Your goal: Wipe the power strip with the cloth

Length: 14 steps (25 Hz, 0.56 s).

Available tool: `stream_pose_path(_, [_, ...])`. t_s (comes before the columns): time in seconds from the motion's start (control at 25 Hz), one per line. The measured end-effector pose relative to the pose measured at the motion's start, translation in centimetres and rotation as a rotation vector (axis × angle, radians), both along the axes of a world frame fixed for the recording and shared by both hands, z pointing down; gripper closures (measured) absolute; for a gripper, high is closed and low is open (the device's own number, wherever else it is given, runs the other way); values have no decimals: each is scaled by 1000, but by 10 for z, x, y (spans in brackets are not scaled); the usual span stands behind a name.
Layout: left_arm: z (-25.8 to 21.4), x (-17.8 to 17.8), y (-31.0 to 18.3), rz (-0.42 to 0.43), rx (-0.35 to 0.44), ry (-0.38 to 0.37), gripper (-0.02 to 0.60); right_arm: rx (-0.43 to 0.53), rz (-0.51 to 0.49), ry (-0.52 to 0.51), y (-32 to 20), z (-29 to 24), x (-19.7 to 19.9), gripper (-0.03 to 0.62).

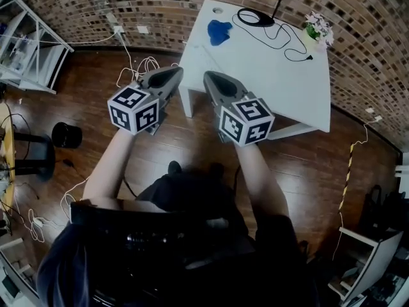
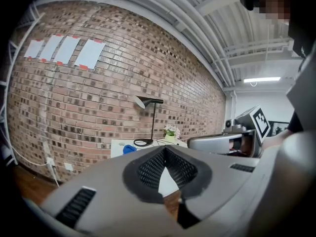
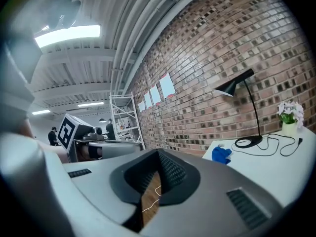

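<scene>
My left gripper and right gripper had jaws together, empty; I judged it best to open one squarely above the cloth on the table.

My left tongs and right tongs were matt grey plastic, their pads black and ribbed. The bench looked smooth, matt white. The cloth near its far left corner was soft blue fabric. The floor was glossy wood, the wall rough brick.
</scene>
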<state>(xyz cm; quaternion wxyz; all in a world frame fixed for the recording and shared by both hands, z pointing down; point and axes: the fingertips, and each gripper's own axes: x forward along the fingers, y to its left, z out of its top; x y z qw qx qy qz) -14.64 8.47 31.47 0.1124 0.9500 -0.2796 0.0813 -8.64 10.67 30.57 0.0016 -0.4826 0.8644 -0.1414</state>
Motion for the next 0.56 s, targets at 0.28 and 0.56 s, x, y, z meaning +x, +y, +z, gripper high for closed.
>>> stream_pose_path(0.28, [-13,-30,-7,-126,16,3,586,29,-122,-10,-13,-10,-26,611])
stream_pose_path(0.56, [-12,-68,-3,-174,-3,-12,586,26,-195,-10,-16,-15,-68,612])
